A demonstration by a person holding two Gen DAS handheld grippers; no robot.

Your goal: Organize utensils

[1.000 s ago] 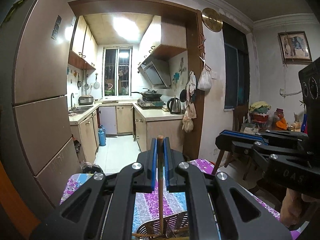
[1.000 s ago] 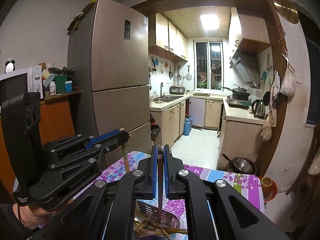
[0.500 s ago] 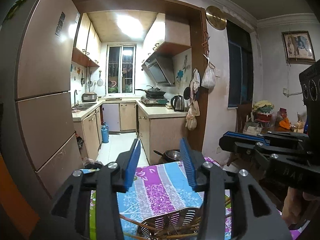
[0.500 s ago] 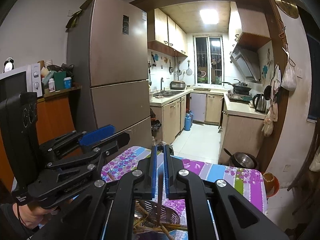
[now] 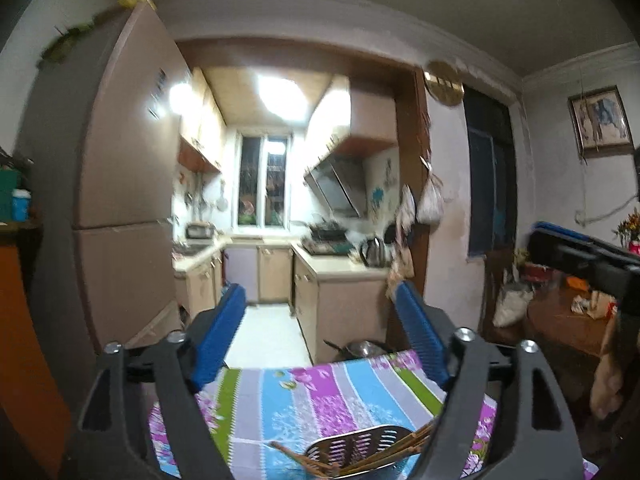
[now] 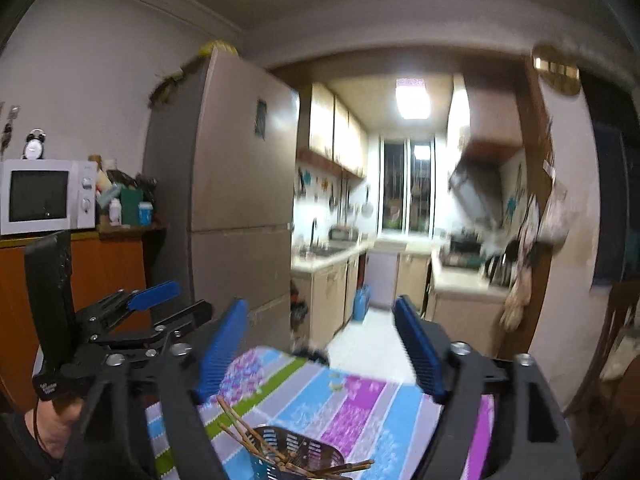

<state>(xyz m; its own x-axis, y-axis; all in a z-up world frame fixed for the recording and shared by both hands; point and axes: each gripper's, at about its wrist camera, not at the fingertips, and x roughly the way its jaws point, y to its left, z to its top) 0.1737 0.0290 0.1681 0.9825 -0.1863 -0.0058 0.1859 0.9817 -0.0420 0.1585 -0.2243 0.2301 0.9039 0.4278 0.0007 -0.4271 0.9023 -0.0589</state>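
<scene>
L gripper (image 5: pixel 320 336): blue pads wide apart, opening, nothing btwn them. Slotted metal holder (image 5: pixel 352 446) low at 6 o'clock in L wrist view, on striped floral tablecloth (image 5: pixel 320 392). Wooden chopsticks (image 5: pixel 384 454) lying across holder, tips sticking out toward 3 and 9 o'clock, not upright.

R gripper (image 6: pixel 320 344): pads also wide apart, opening, nothing btwn them. In R wrist view same holder (image 6: pixel 296 450) at 6 o'clock, chopsticks (image 6: pixel 248 432) fanned out of it toward 10 and 3 o'clock. Both grippers above holder, apart from chopsticks.

L gripper visible in R view at 8 o'clock, hand (image 6: pixel 56 424) gripping its handle. R gripper's tip at 3 o'clock in L view.

Bkgd blurred: fridge (image 6: pixel 240 200) at 10 o'clock, microwave (image 6: pixel 44 196) at 9 on orange cabinet, kitchen w/ window (image 5: pixel 264 184) at 12 o'clock.
</scene>
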